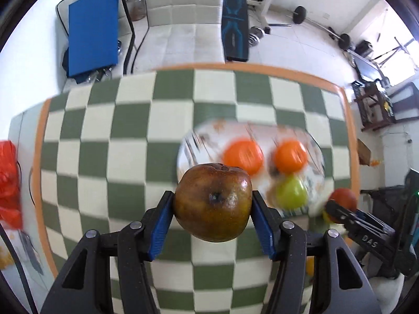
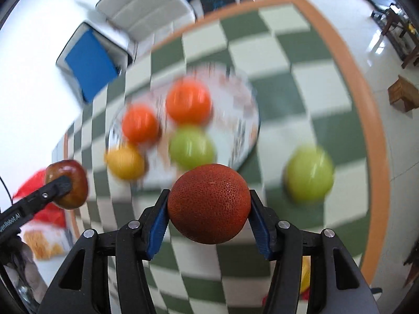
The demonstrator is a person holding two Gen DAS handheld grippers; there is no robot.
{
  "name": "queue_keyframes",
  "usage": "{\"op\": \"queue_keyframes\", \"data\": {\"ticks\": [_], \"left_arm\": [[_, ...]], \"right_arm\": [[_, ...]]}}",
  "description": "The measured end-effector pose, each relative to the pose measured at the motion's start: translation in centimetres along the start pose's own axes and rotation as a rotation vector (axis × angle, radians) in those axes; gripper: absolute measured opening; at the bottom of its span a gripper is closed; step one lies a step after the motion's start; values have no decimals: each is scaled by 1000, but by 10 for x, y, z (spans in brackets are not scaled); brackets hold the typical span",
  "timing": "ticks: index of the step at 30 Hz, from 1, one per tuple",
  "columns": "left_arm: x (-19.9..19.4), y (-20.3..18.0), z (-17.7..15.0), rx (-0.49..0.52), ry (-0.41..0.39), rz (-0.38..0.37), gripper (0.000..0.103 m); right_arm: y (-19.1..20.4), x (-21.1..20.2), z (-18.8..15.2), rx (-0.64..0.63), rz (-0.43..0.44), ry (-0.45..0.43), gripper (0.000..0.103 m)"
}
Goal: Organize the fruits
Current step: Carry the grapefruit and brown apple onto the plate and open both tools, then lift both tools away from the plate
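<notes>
My left gripper [image 1: 212,206] is shut on a brown-red apple [image 1: 212,204], held above the checked tablecloth [image 1: 117,144] just left of a patterned plate [image 1: 207,133]. My right gripper [image 2: 209,206] is shut on a dark orange fruit [image 2: 209,204], held above the near edge of the plate [image 2: 243,110]. On the plate lie two oranges [image 2: 188,100] [image 2: 140,123], a green apple [image 2: 191,147] and a yellow fruit [image 2: 125,161]. Another green apple [image 2: 309,174] lies on the cloth right of the plate. Each gripper shows in the other's view: the right gripper [image 1: 337,209], the left gripper [image 2: 65,183].
A red plastic bag [image 1: 9,183] lies off the cloth at the left. White chairs [image 1: 183,26], one with a blue pad [image 1: 93,31], stand behind the table. Gym weights [image 1: 298,13] and furniture stand at the far right.
</notes>
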State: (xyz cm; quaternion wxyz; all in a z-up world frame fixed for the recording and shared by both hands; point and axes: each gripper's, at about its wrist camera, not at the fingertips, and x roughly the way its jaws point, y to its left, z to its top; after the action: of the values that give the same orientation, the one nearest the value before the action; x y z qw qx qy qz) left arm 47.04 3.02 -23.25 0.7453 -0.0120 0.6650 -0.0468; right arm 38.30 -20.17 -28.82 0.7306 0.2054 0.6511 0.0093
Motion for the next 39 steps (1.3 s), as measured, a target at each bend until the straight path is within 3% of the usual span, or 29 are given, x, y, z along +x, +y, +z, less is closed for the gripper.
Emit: {"op": "queue_keyframes", "data": {"ticks": [2, 6, 12, 13, 14, 15, 17, 23, 39], "left_arm": [[15, 6, 25, -12, 31, 16, 56], [49, 12, 44, -18, 105, 39, 56], [83, 14, 47, -8, 211, 46, 58], [84, 14, 47, -6, 210, 43, 59], [82, 13, 47, 7, 194, 40, 66], [79, 12, 47, 13, 179, 48, 84], [75, 10, 47, 22, 152, 46, 99], [65, 10, 38, 15, 125, 54, 100], [27, -7, -40, -27, 11, 81, 100]], "right_arm": [[-1, 6, 22, 11, -20, 4, 59], [-7, 20, 53, 1, -77, 29, 59], [-7, 42, 70, 7, -84, 81, 63], [-8, 43, 69, 10, -83, 88, 76], [-8, 45, 69, 14, -85, 90, 84], [-8, 47, 70, 17, -85, 88, 89], [-9, 48, 71, 22, -86, 88, 89], [-4, 39, 66, -17, -136, 59, 94], [22, -9, 16, -157, -243, -56, 96]]}}
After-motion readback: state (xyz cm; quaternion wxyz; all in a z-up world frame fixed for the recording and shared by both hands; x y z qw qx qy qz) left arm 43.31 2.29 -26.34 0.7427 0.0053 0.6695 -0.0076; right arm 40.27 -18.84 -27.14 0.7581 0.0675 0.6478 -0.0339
